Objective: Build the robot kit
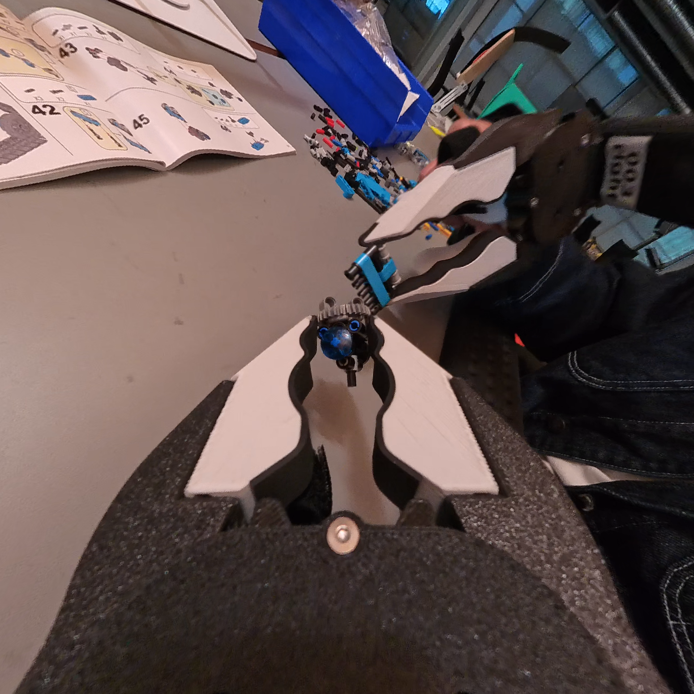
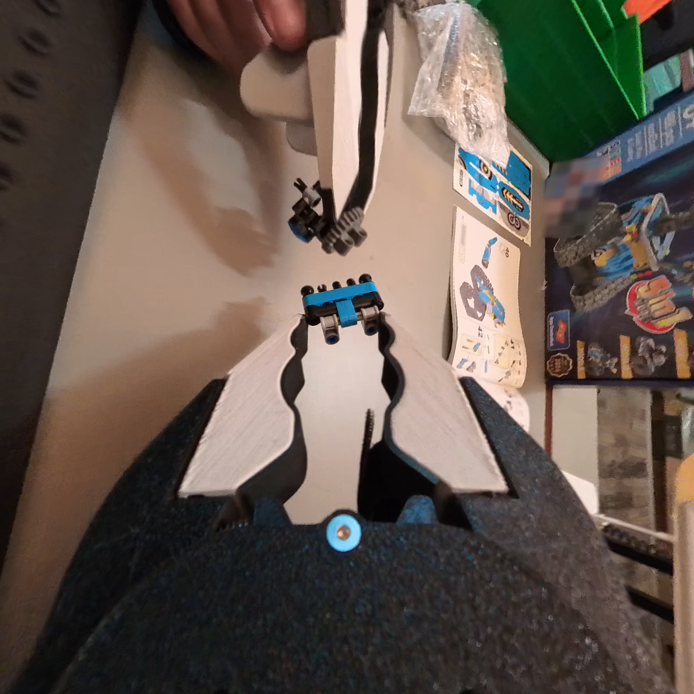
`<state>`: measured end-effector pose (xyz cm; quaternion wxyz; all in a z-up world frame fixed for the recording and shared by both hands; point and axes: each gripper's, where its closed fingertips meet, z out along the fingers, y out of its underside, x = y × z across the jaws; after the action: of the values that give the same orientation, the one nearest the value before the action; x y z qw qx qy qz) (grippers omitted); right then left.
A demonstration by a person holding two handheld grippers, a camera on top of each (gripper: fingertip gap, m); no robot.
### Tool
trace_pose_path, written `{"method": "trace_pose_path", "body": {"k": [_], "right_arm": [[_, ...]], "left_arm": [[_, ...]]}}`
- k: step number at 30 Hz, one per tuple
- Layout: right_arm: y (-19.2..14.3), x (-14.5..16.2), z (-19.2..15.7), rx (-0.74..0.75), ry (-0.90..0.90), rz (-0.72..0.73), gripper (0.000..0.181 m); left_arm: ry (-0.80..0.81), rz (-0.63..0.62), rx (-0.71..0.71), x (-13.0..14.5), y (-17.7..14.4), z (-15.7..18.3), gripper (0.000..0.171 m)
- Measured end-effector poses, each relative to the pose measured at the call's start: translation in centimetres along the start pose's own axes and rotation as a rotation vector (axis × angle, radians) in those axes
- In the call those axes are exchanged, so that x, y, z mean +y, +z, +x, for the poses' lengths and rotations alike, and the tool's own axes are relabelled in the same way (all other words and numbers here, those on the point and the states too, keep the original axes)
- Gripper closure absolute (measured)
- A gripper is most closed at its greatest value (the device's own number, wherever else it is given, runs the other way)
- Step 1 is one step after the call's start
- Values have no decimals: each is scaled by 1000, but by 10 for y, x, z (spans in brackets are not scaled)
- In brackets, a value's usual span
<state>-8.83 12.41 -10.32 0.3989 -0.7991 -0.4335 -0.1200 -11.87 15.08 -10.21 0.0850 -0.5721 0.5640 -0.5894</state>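
My left gripper [image 1: 342,330] is shut on a small grey and black gear assembly [image 1: 343,340] with a translucent blue ball on it, held above the grey table [image 1: 150,300]. My right gripper [image 2: 342,317] is shut on a blue and black beam assembly [image 2: 341,305] with several black pins along its far edge. The right gripper also shows in the left wrist view [image 1: 370,274], its beam assembly [image 1: 371,278] just above and right of the gear assembly, a small gap between them. In the right wrist view the left gripper [image 2: 343,214] comes from the top with the gear assembly [image 2: 330,225].
An open instruction booklet [image 1: 124,101] lies at the far left. A pile of loose small parts [image 1: 356,161] lies beside a blue bin [image 1: 338,67]. In the right wrist view a plastic bag of parts [image 2: 462,75], a sticker sheet [image 2: 494,191], the booklet [image 2: 486,300] and the set's box [image 2: 623,263] lie to the right. A person in denim [image 1: 601,356] sits at the table edge. Across from one pair of fingers to the other is roughly 5 cm.
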Motion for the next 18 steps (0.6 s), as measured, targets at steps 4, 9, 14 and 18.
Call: {"method": "trace_pose_path", "body": {"k": [4,9,14,18], "right_arm": [[-1,-12,3,-6,-120,-41,144],[-2,-23,4,-4,-224,-62,144],[-1,-27,0,-16,-291,-84,144],[1,-16,2,-25,-313,-167,144]], "left_arm": [[34,-28,-16,5,3,1,145],[89,-23,-41,4,3,0,145],[128,-44,-53,7,5,2,145],[208,-81,-136,11,7,-6,145]]}}
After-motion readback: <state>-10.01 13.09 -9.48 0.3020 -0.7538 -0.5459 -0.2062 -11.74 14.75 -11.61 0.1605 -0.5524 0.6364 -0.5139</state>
